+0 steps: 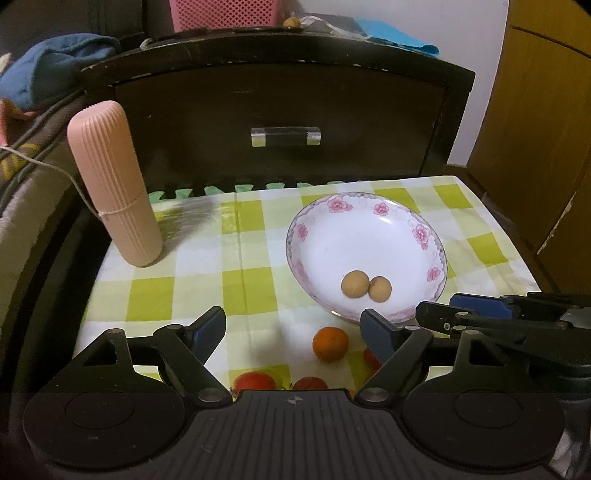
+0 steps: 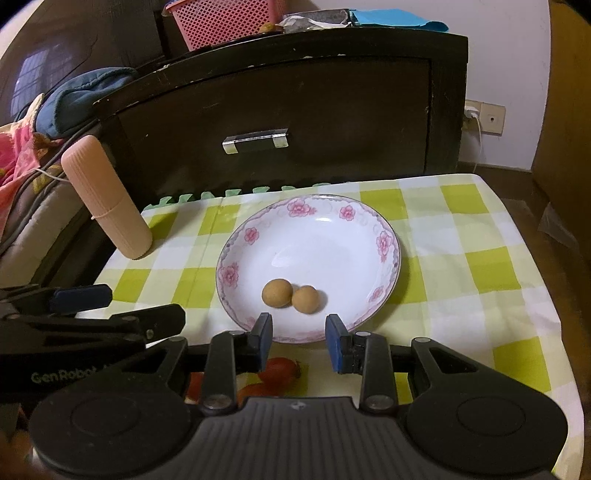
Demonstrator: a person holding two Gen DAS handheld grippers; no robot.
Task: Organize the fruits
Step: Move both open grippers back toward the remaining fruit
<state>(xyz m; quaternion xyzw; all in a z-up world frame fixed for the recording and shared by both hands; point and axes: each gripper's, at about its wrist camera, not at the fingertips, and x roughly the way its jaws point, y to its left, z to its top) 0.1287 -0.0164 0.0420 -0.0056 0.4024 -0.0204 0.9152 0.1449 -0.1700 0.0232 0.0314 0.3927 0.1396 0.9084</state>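
While both pairs of tongs hang over the near edge of the table, neither one carries anything. The left gripper (image 1: 293,326) has its jaws spread wide, with the small orange (image 1: 330,344) lying on the cloth below the gap, untouched by either pad; that spread looks meant to clear the fruit's full width. The right gripper (image 2: 299,341) stands narrow but not pressed together, a clear gap between its blue pads and nothing in it. Its tips hover at the near rim of the flowered bowl (image 2: 384,236).

Two small tan round fruits (image 2: 290,293) lie side by side and touching in the bowl, toward its near side, so I judge the bowl to be the collecting place and the sorting partly done. Red fruits (image 1: 255,382) remain on the cloth at the very near edge, half hidden under the gripper bodies; how many I cannot tell.

Farther out, a ribbed pink cylinder (image 1: 114,184) stands upright at the far left of the green-checked tablecloth (image 2: 480,266), well clear of the work. Behind the table is a dark wooden drawer front (image 1: 284,110) with a clear handle, and a pink mesh basket (image 2: 225,22) sits on top.
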